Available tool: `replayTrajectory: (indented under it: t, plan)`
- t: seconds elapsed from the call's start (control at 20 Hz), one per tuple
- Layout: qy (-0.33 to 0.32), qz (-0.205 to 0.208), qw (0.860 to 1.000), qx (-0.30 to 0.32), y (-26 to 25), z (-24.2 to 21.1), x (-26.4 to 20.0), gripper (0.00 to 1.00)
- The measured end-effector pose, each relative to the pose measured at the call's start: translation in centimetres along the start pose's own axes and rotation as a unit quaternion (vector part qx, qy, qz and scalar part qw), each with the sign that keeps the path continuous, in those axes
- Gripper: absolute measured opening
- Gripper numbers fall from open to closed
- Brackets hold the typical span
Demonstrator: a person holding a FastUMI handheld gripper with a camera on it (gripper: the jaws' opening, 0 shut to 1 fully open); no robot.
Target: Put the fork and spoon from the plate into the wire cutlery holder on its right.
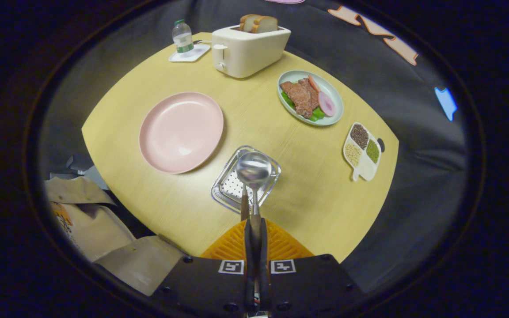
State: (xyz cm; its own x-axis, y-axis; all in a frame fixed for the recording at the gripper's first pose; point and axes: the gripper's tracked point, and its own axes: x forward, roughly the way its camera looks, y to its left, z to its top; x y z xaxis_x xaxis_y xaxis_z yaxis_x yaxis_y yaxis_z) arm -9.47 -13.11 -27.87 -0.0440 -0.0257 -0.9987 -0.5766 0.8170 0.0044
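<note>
Your table (201,212) is pale wood, rounded; the pink plate (181,131) lies bare at about ten o'clock from your fingers; the toaster (248,51) with bread stands beyond it near twelve; the food plate (310,98) sits at one o'clock, the grain tray (362,151) at two, the bottle (183,39) at eleven, far off. The holder (245,179), square wire with a perforated floor, stands just ahead of your fingers, right of the plate. Your gripper (255,229) is clamped on the spoon (253,170), both fingers pressed to its handle; its shiny bowl hangs over the holder's mouth. A brown handle (244,207) beside the spoon's shaft rises from the holder; you cannot tell whether it is the fork, its head hidden behind the bowl.
</note>
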Motion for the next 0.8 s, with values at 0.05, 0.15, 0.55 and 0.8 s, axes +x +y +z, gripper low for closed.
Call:
replayTrajectory:
  t: [0.05,0.15,0.55,0.8]
  plan:
    - [0.000,0.001,1.000,0.000,0.1,0.2,0.1,0.10]
    - [-0.001,0.002,1.000,0.002,0.2,0.4,0.5,0.11]
    - [-0.059,0.002,0.998,0.036,0.3,1.8,-0.9,0.71]
    - [-0.158,0.006,0.981,0.116,1.4,3.5,-2.6,1.00]
